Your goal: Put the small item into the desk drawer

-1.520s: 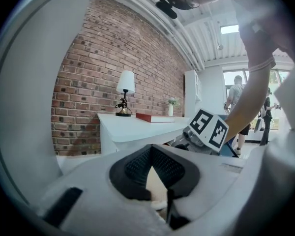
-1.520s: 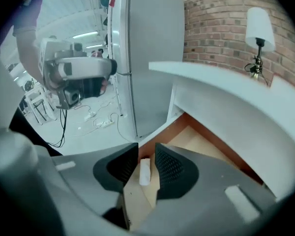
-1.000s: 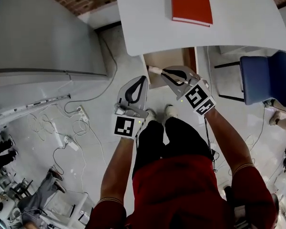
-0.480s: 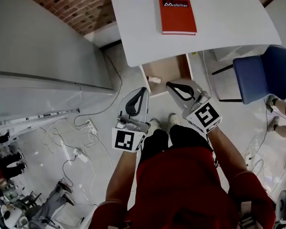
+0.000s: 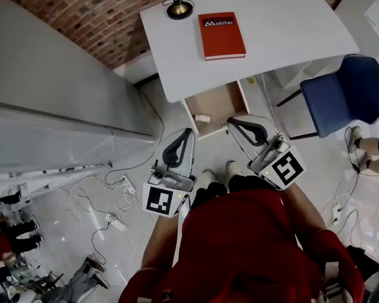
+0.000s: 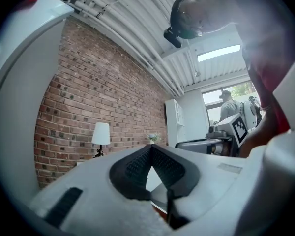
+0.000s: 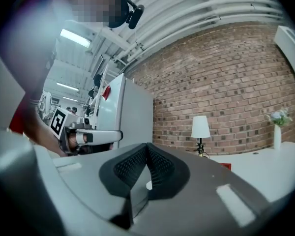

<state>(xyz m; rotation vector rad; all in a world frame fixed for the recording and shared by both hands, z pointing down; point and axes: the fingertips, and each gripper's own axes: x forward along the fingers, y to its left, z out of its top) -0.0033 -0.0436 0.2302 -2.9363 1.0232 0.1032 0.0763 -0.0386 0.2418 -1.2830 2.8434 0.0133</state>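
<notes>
Red book (image 5: 222, 35) flat on table (image 5: 290, 24), ahead of left fingers (image 5: 177, 150) and right fingers (image 5: 246, 129). Lamp (image 5: 177, 4) beyond the book, at the brick wall (image 5: 82, 17). Blue chair (image 5: 341, 93) to the right of right fingers. Grey cabinet (image 5: 50, 93) left of left fingers. Loose cables (image 5: 91, 201) on floor (image 5: 50, 232), left of and behind left fingers.

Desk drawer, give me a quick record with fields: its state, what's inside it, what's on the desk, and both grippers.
drawer: open, pulled out from under the white desk
in drawer: small pale item, lying by the left wall as the head view shows it
on desk: red book, lamp
beside desk: blue chair
left gripper: jaws together, nothing between them, short of the drawer
right gripper: jaws together, nothing between them, tip near the drawer's front edge in the head view
</notes>
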